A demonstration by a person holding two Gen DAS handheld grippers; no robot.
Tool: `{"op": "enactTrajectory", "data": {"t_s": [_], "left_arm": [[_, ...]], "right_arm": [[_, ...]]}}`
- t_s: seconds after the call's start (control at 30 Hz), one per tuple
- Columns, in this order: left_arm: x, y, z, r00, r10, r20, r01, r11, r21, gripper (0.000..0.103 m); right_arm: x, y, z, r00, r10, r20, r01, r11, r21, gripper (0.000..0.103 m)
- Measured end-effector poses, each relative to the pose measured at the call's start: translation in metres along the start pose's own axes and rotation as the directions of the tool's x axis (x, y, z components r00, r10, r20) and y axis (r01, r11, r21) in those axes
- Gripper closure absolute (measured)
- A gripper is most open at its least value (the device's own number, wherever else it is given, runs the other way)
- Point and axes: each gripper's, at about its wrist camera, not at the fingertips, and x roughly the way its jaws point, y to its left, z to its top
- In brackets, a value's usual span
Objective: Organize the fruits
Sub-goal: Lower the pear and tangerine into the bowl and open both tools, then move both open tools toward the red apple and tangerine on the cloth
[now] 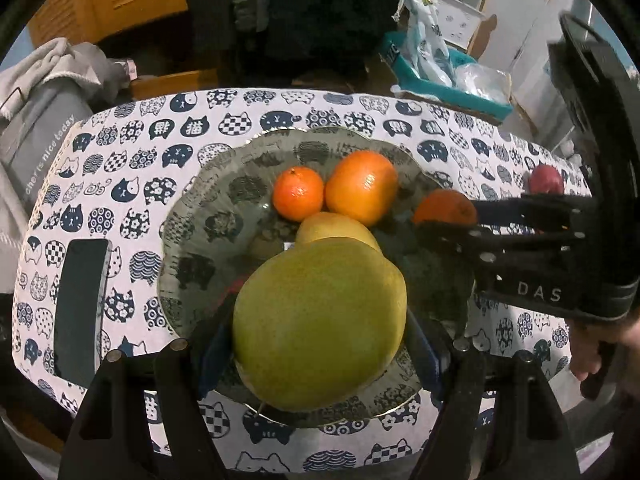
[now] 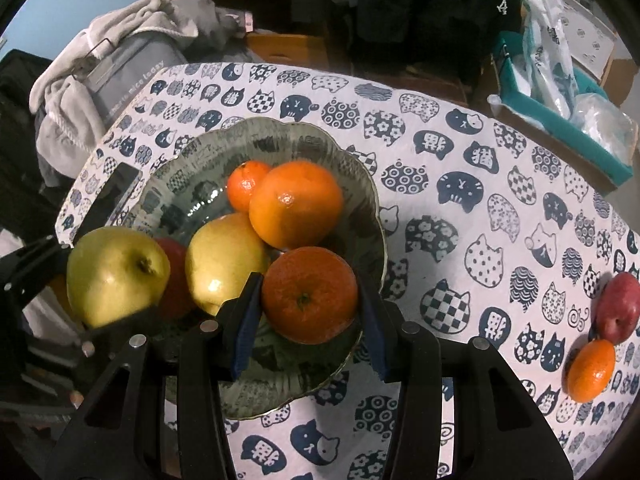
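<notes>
- Left gripper (image 1: 320, 344) clamped on the big green pear (image 1: 320, 324), low over the near side of the glass bowl (image 1: 192, 208).
- Right gripper (image 2: 308, 312) pinching a dark orange (image 2: 310, 294), just above the bowl's near rim.
- Best to go down slowly and let go only when each fruit sits on the glass.
- Better one at a time, so the two grippers don't bump.
- Already in the bowl: a small tangerine (image 1: 298, 194), a big orange (image 1: 362, 188), a yellow pear (image 1: 336, 230) and something red behind the green pear, mostly hidden.
- Not much room left in the middle; could knock the yellow pear or big orange and make them roll.
- Bare spot on the bowl's left side looks like a good place for the green pear.
- Still out on the cat tablecloth (image 2: 480, 208): a red apple (image 2: 618, 306) touching a small orange (image 2: 591, 370), well apart from the bowl.
- Dark phone (image 1: 80, 312) flat beside the bowl's left, not in the way.
- Blue box (image 2: 568, 120) of bags behind the table, far off.
</notes>
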Motion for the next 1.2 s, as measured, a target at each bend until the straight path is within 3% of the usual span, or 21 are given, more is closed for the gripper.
{"op": "enactTrajectory", "data": {"t_s": [0.27, 0.37, 0.47, 0.57, 0.73, 1.2], "left_arm": [[0.007, -0.012, -0.003, 0.999, 0.029, -0.028, -0.028, 0.999, 0.030, 0.025], [0.004, -0.015, -0.002, 1.000, 0.010, -0.013, -0.010, 0.999, 0.040, 0.025], [-0.001, -0.021, -0.001, 0.999, 0.049, 0.015, -0.050, 0.996, 0.071, 0.024], [-0.005, -0.021, 0.001, 0.999, 0.040, 0.029, -0.042, 0.997, 0.066, 0.022], [-0.008, -0.019, 0.007, 0.999, 0.035, 0.038, -0.036, 0.998, 0.045, 0.021], [-0.022, -0.036, 0.020, 0.996, 0.005, 0.087, -0.008, 0.999, 0.034, 0.021]], "right_arm": [[0.002, 0.001, 0.000, 1.000, 0.019, -0.008, -0.019, 1.000, 0.003, 0.056], [0.001, 0.001, -0.001, 1.000, 0.019, -0.007, -0.019, 1.000, 0.000, 0.056], [-0.001, -0.001, -0.002, 1.000, 0.014, -0.007, -0.014, 1.000, 0.004, 0.056], [-0.005, -0.004, -0.003, 1.000, 0.007, 0.001, -0.007, 1.000, 0.014, 0.056], [-0.021, -0.009, -0.003, 0.999, -0.010, 0.038, 0.009, 1.000, 0.027, 0.049], [-0.084, -0.018, 0.003, 0.983, -0.063, 0.175, 0.054, 0.997, 0.053, 0.047]]}}
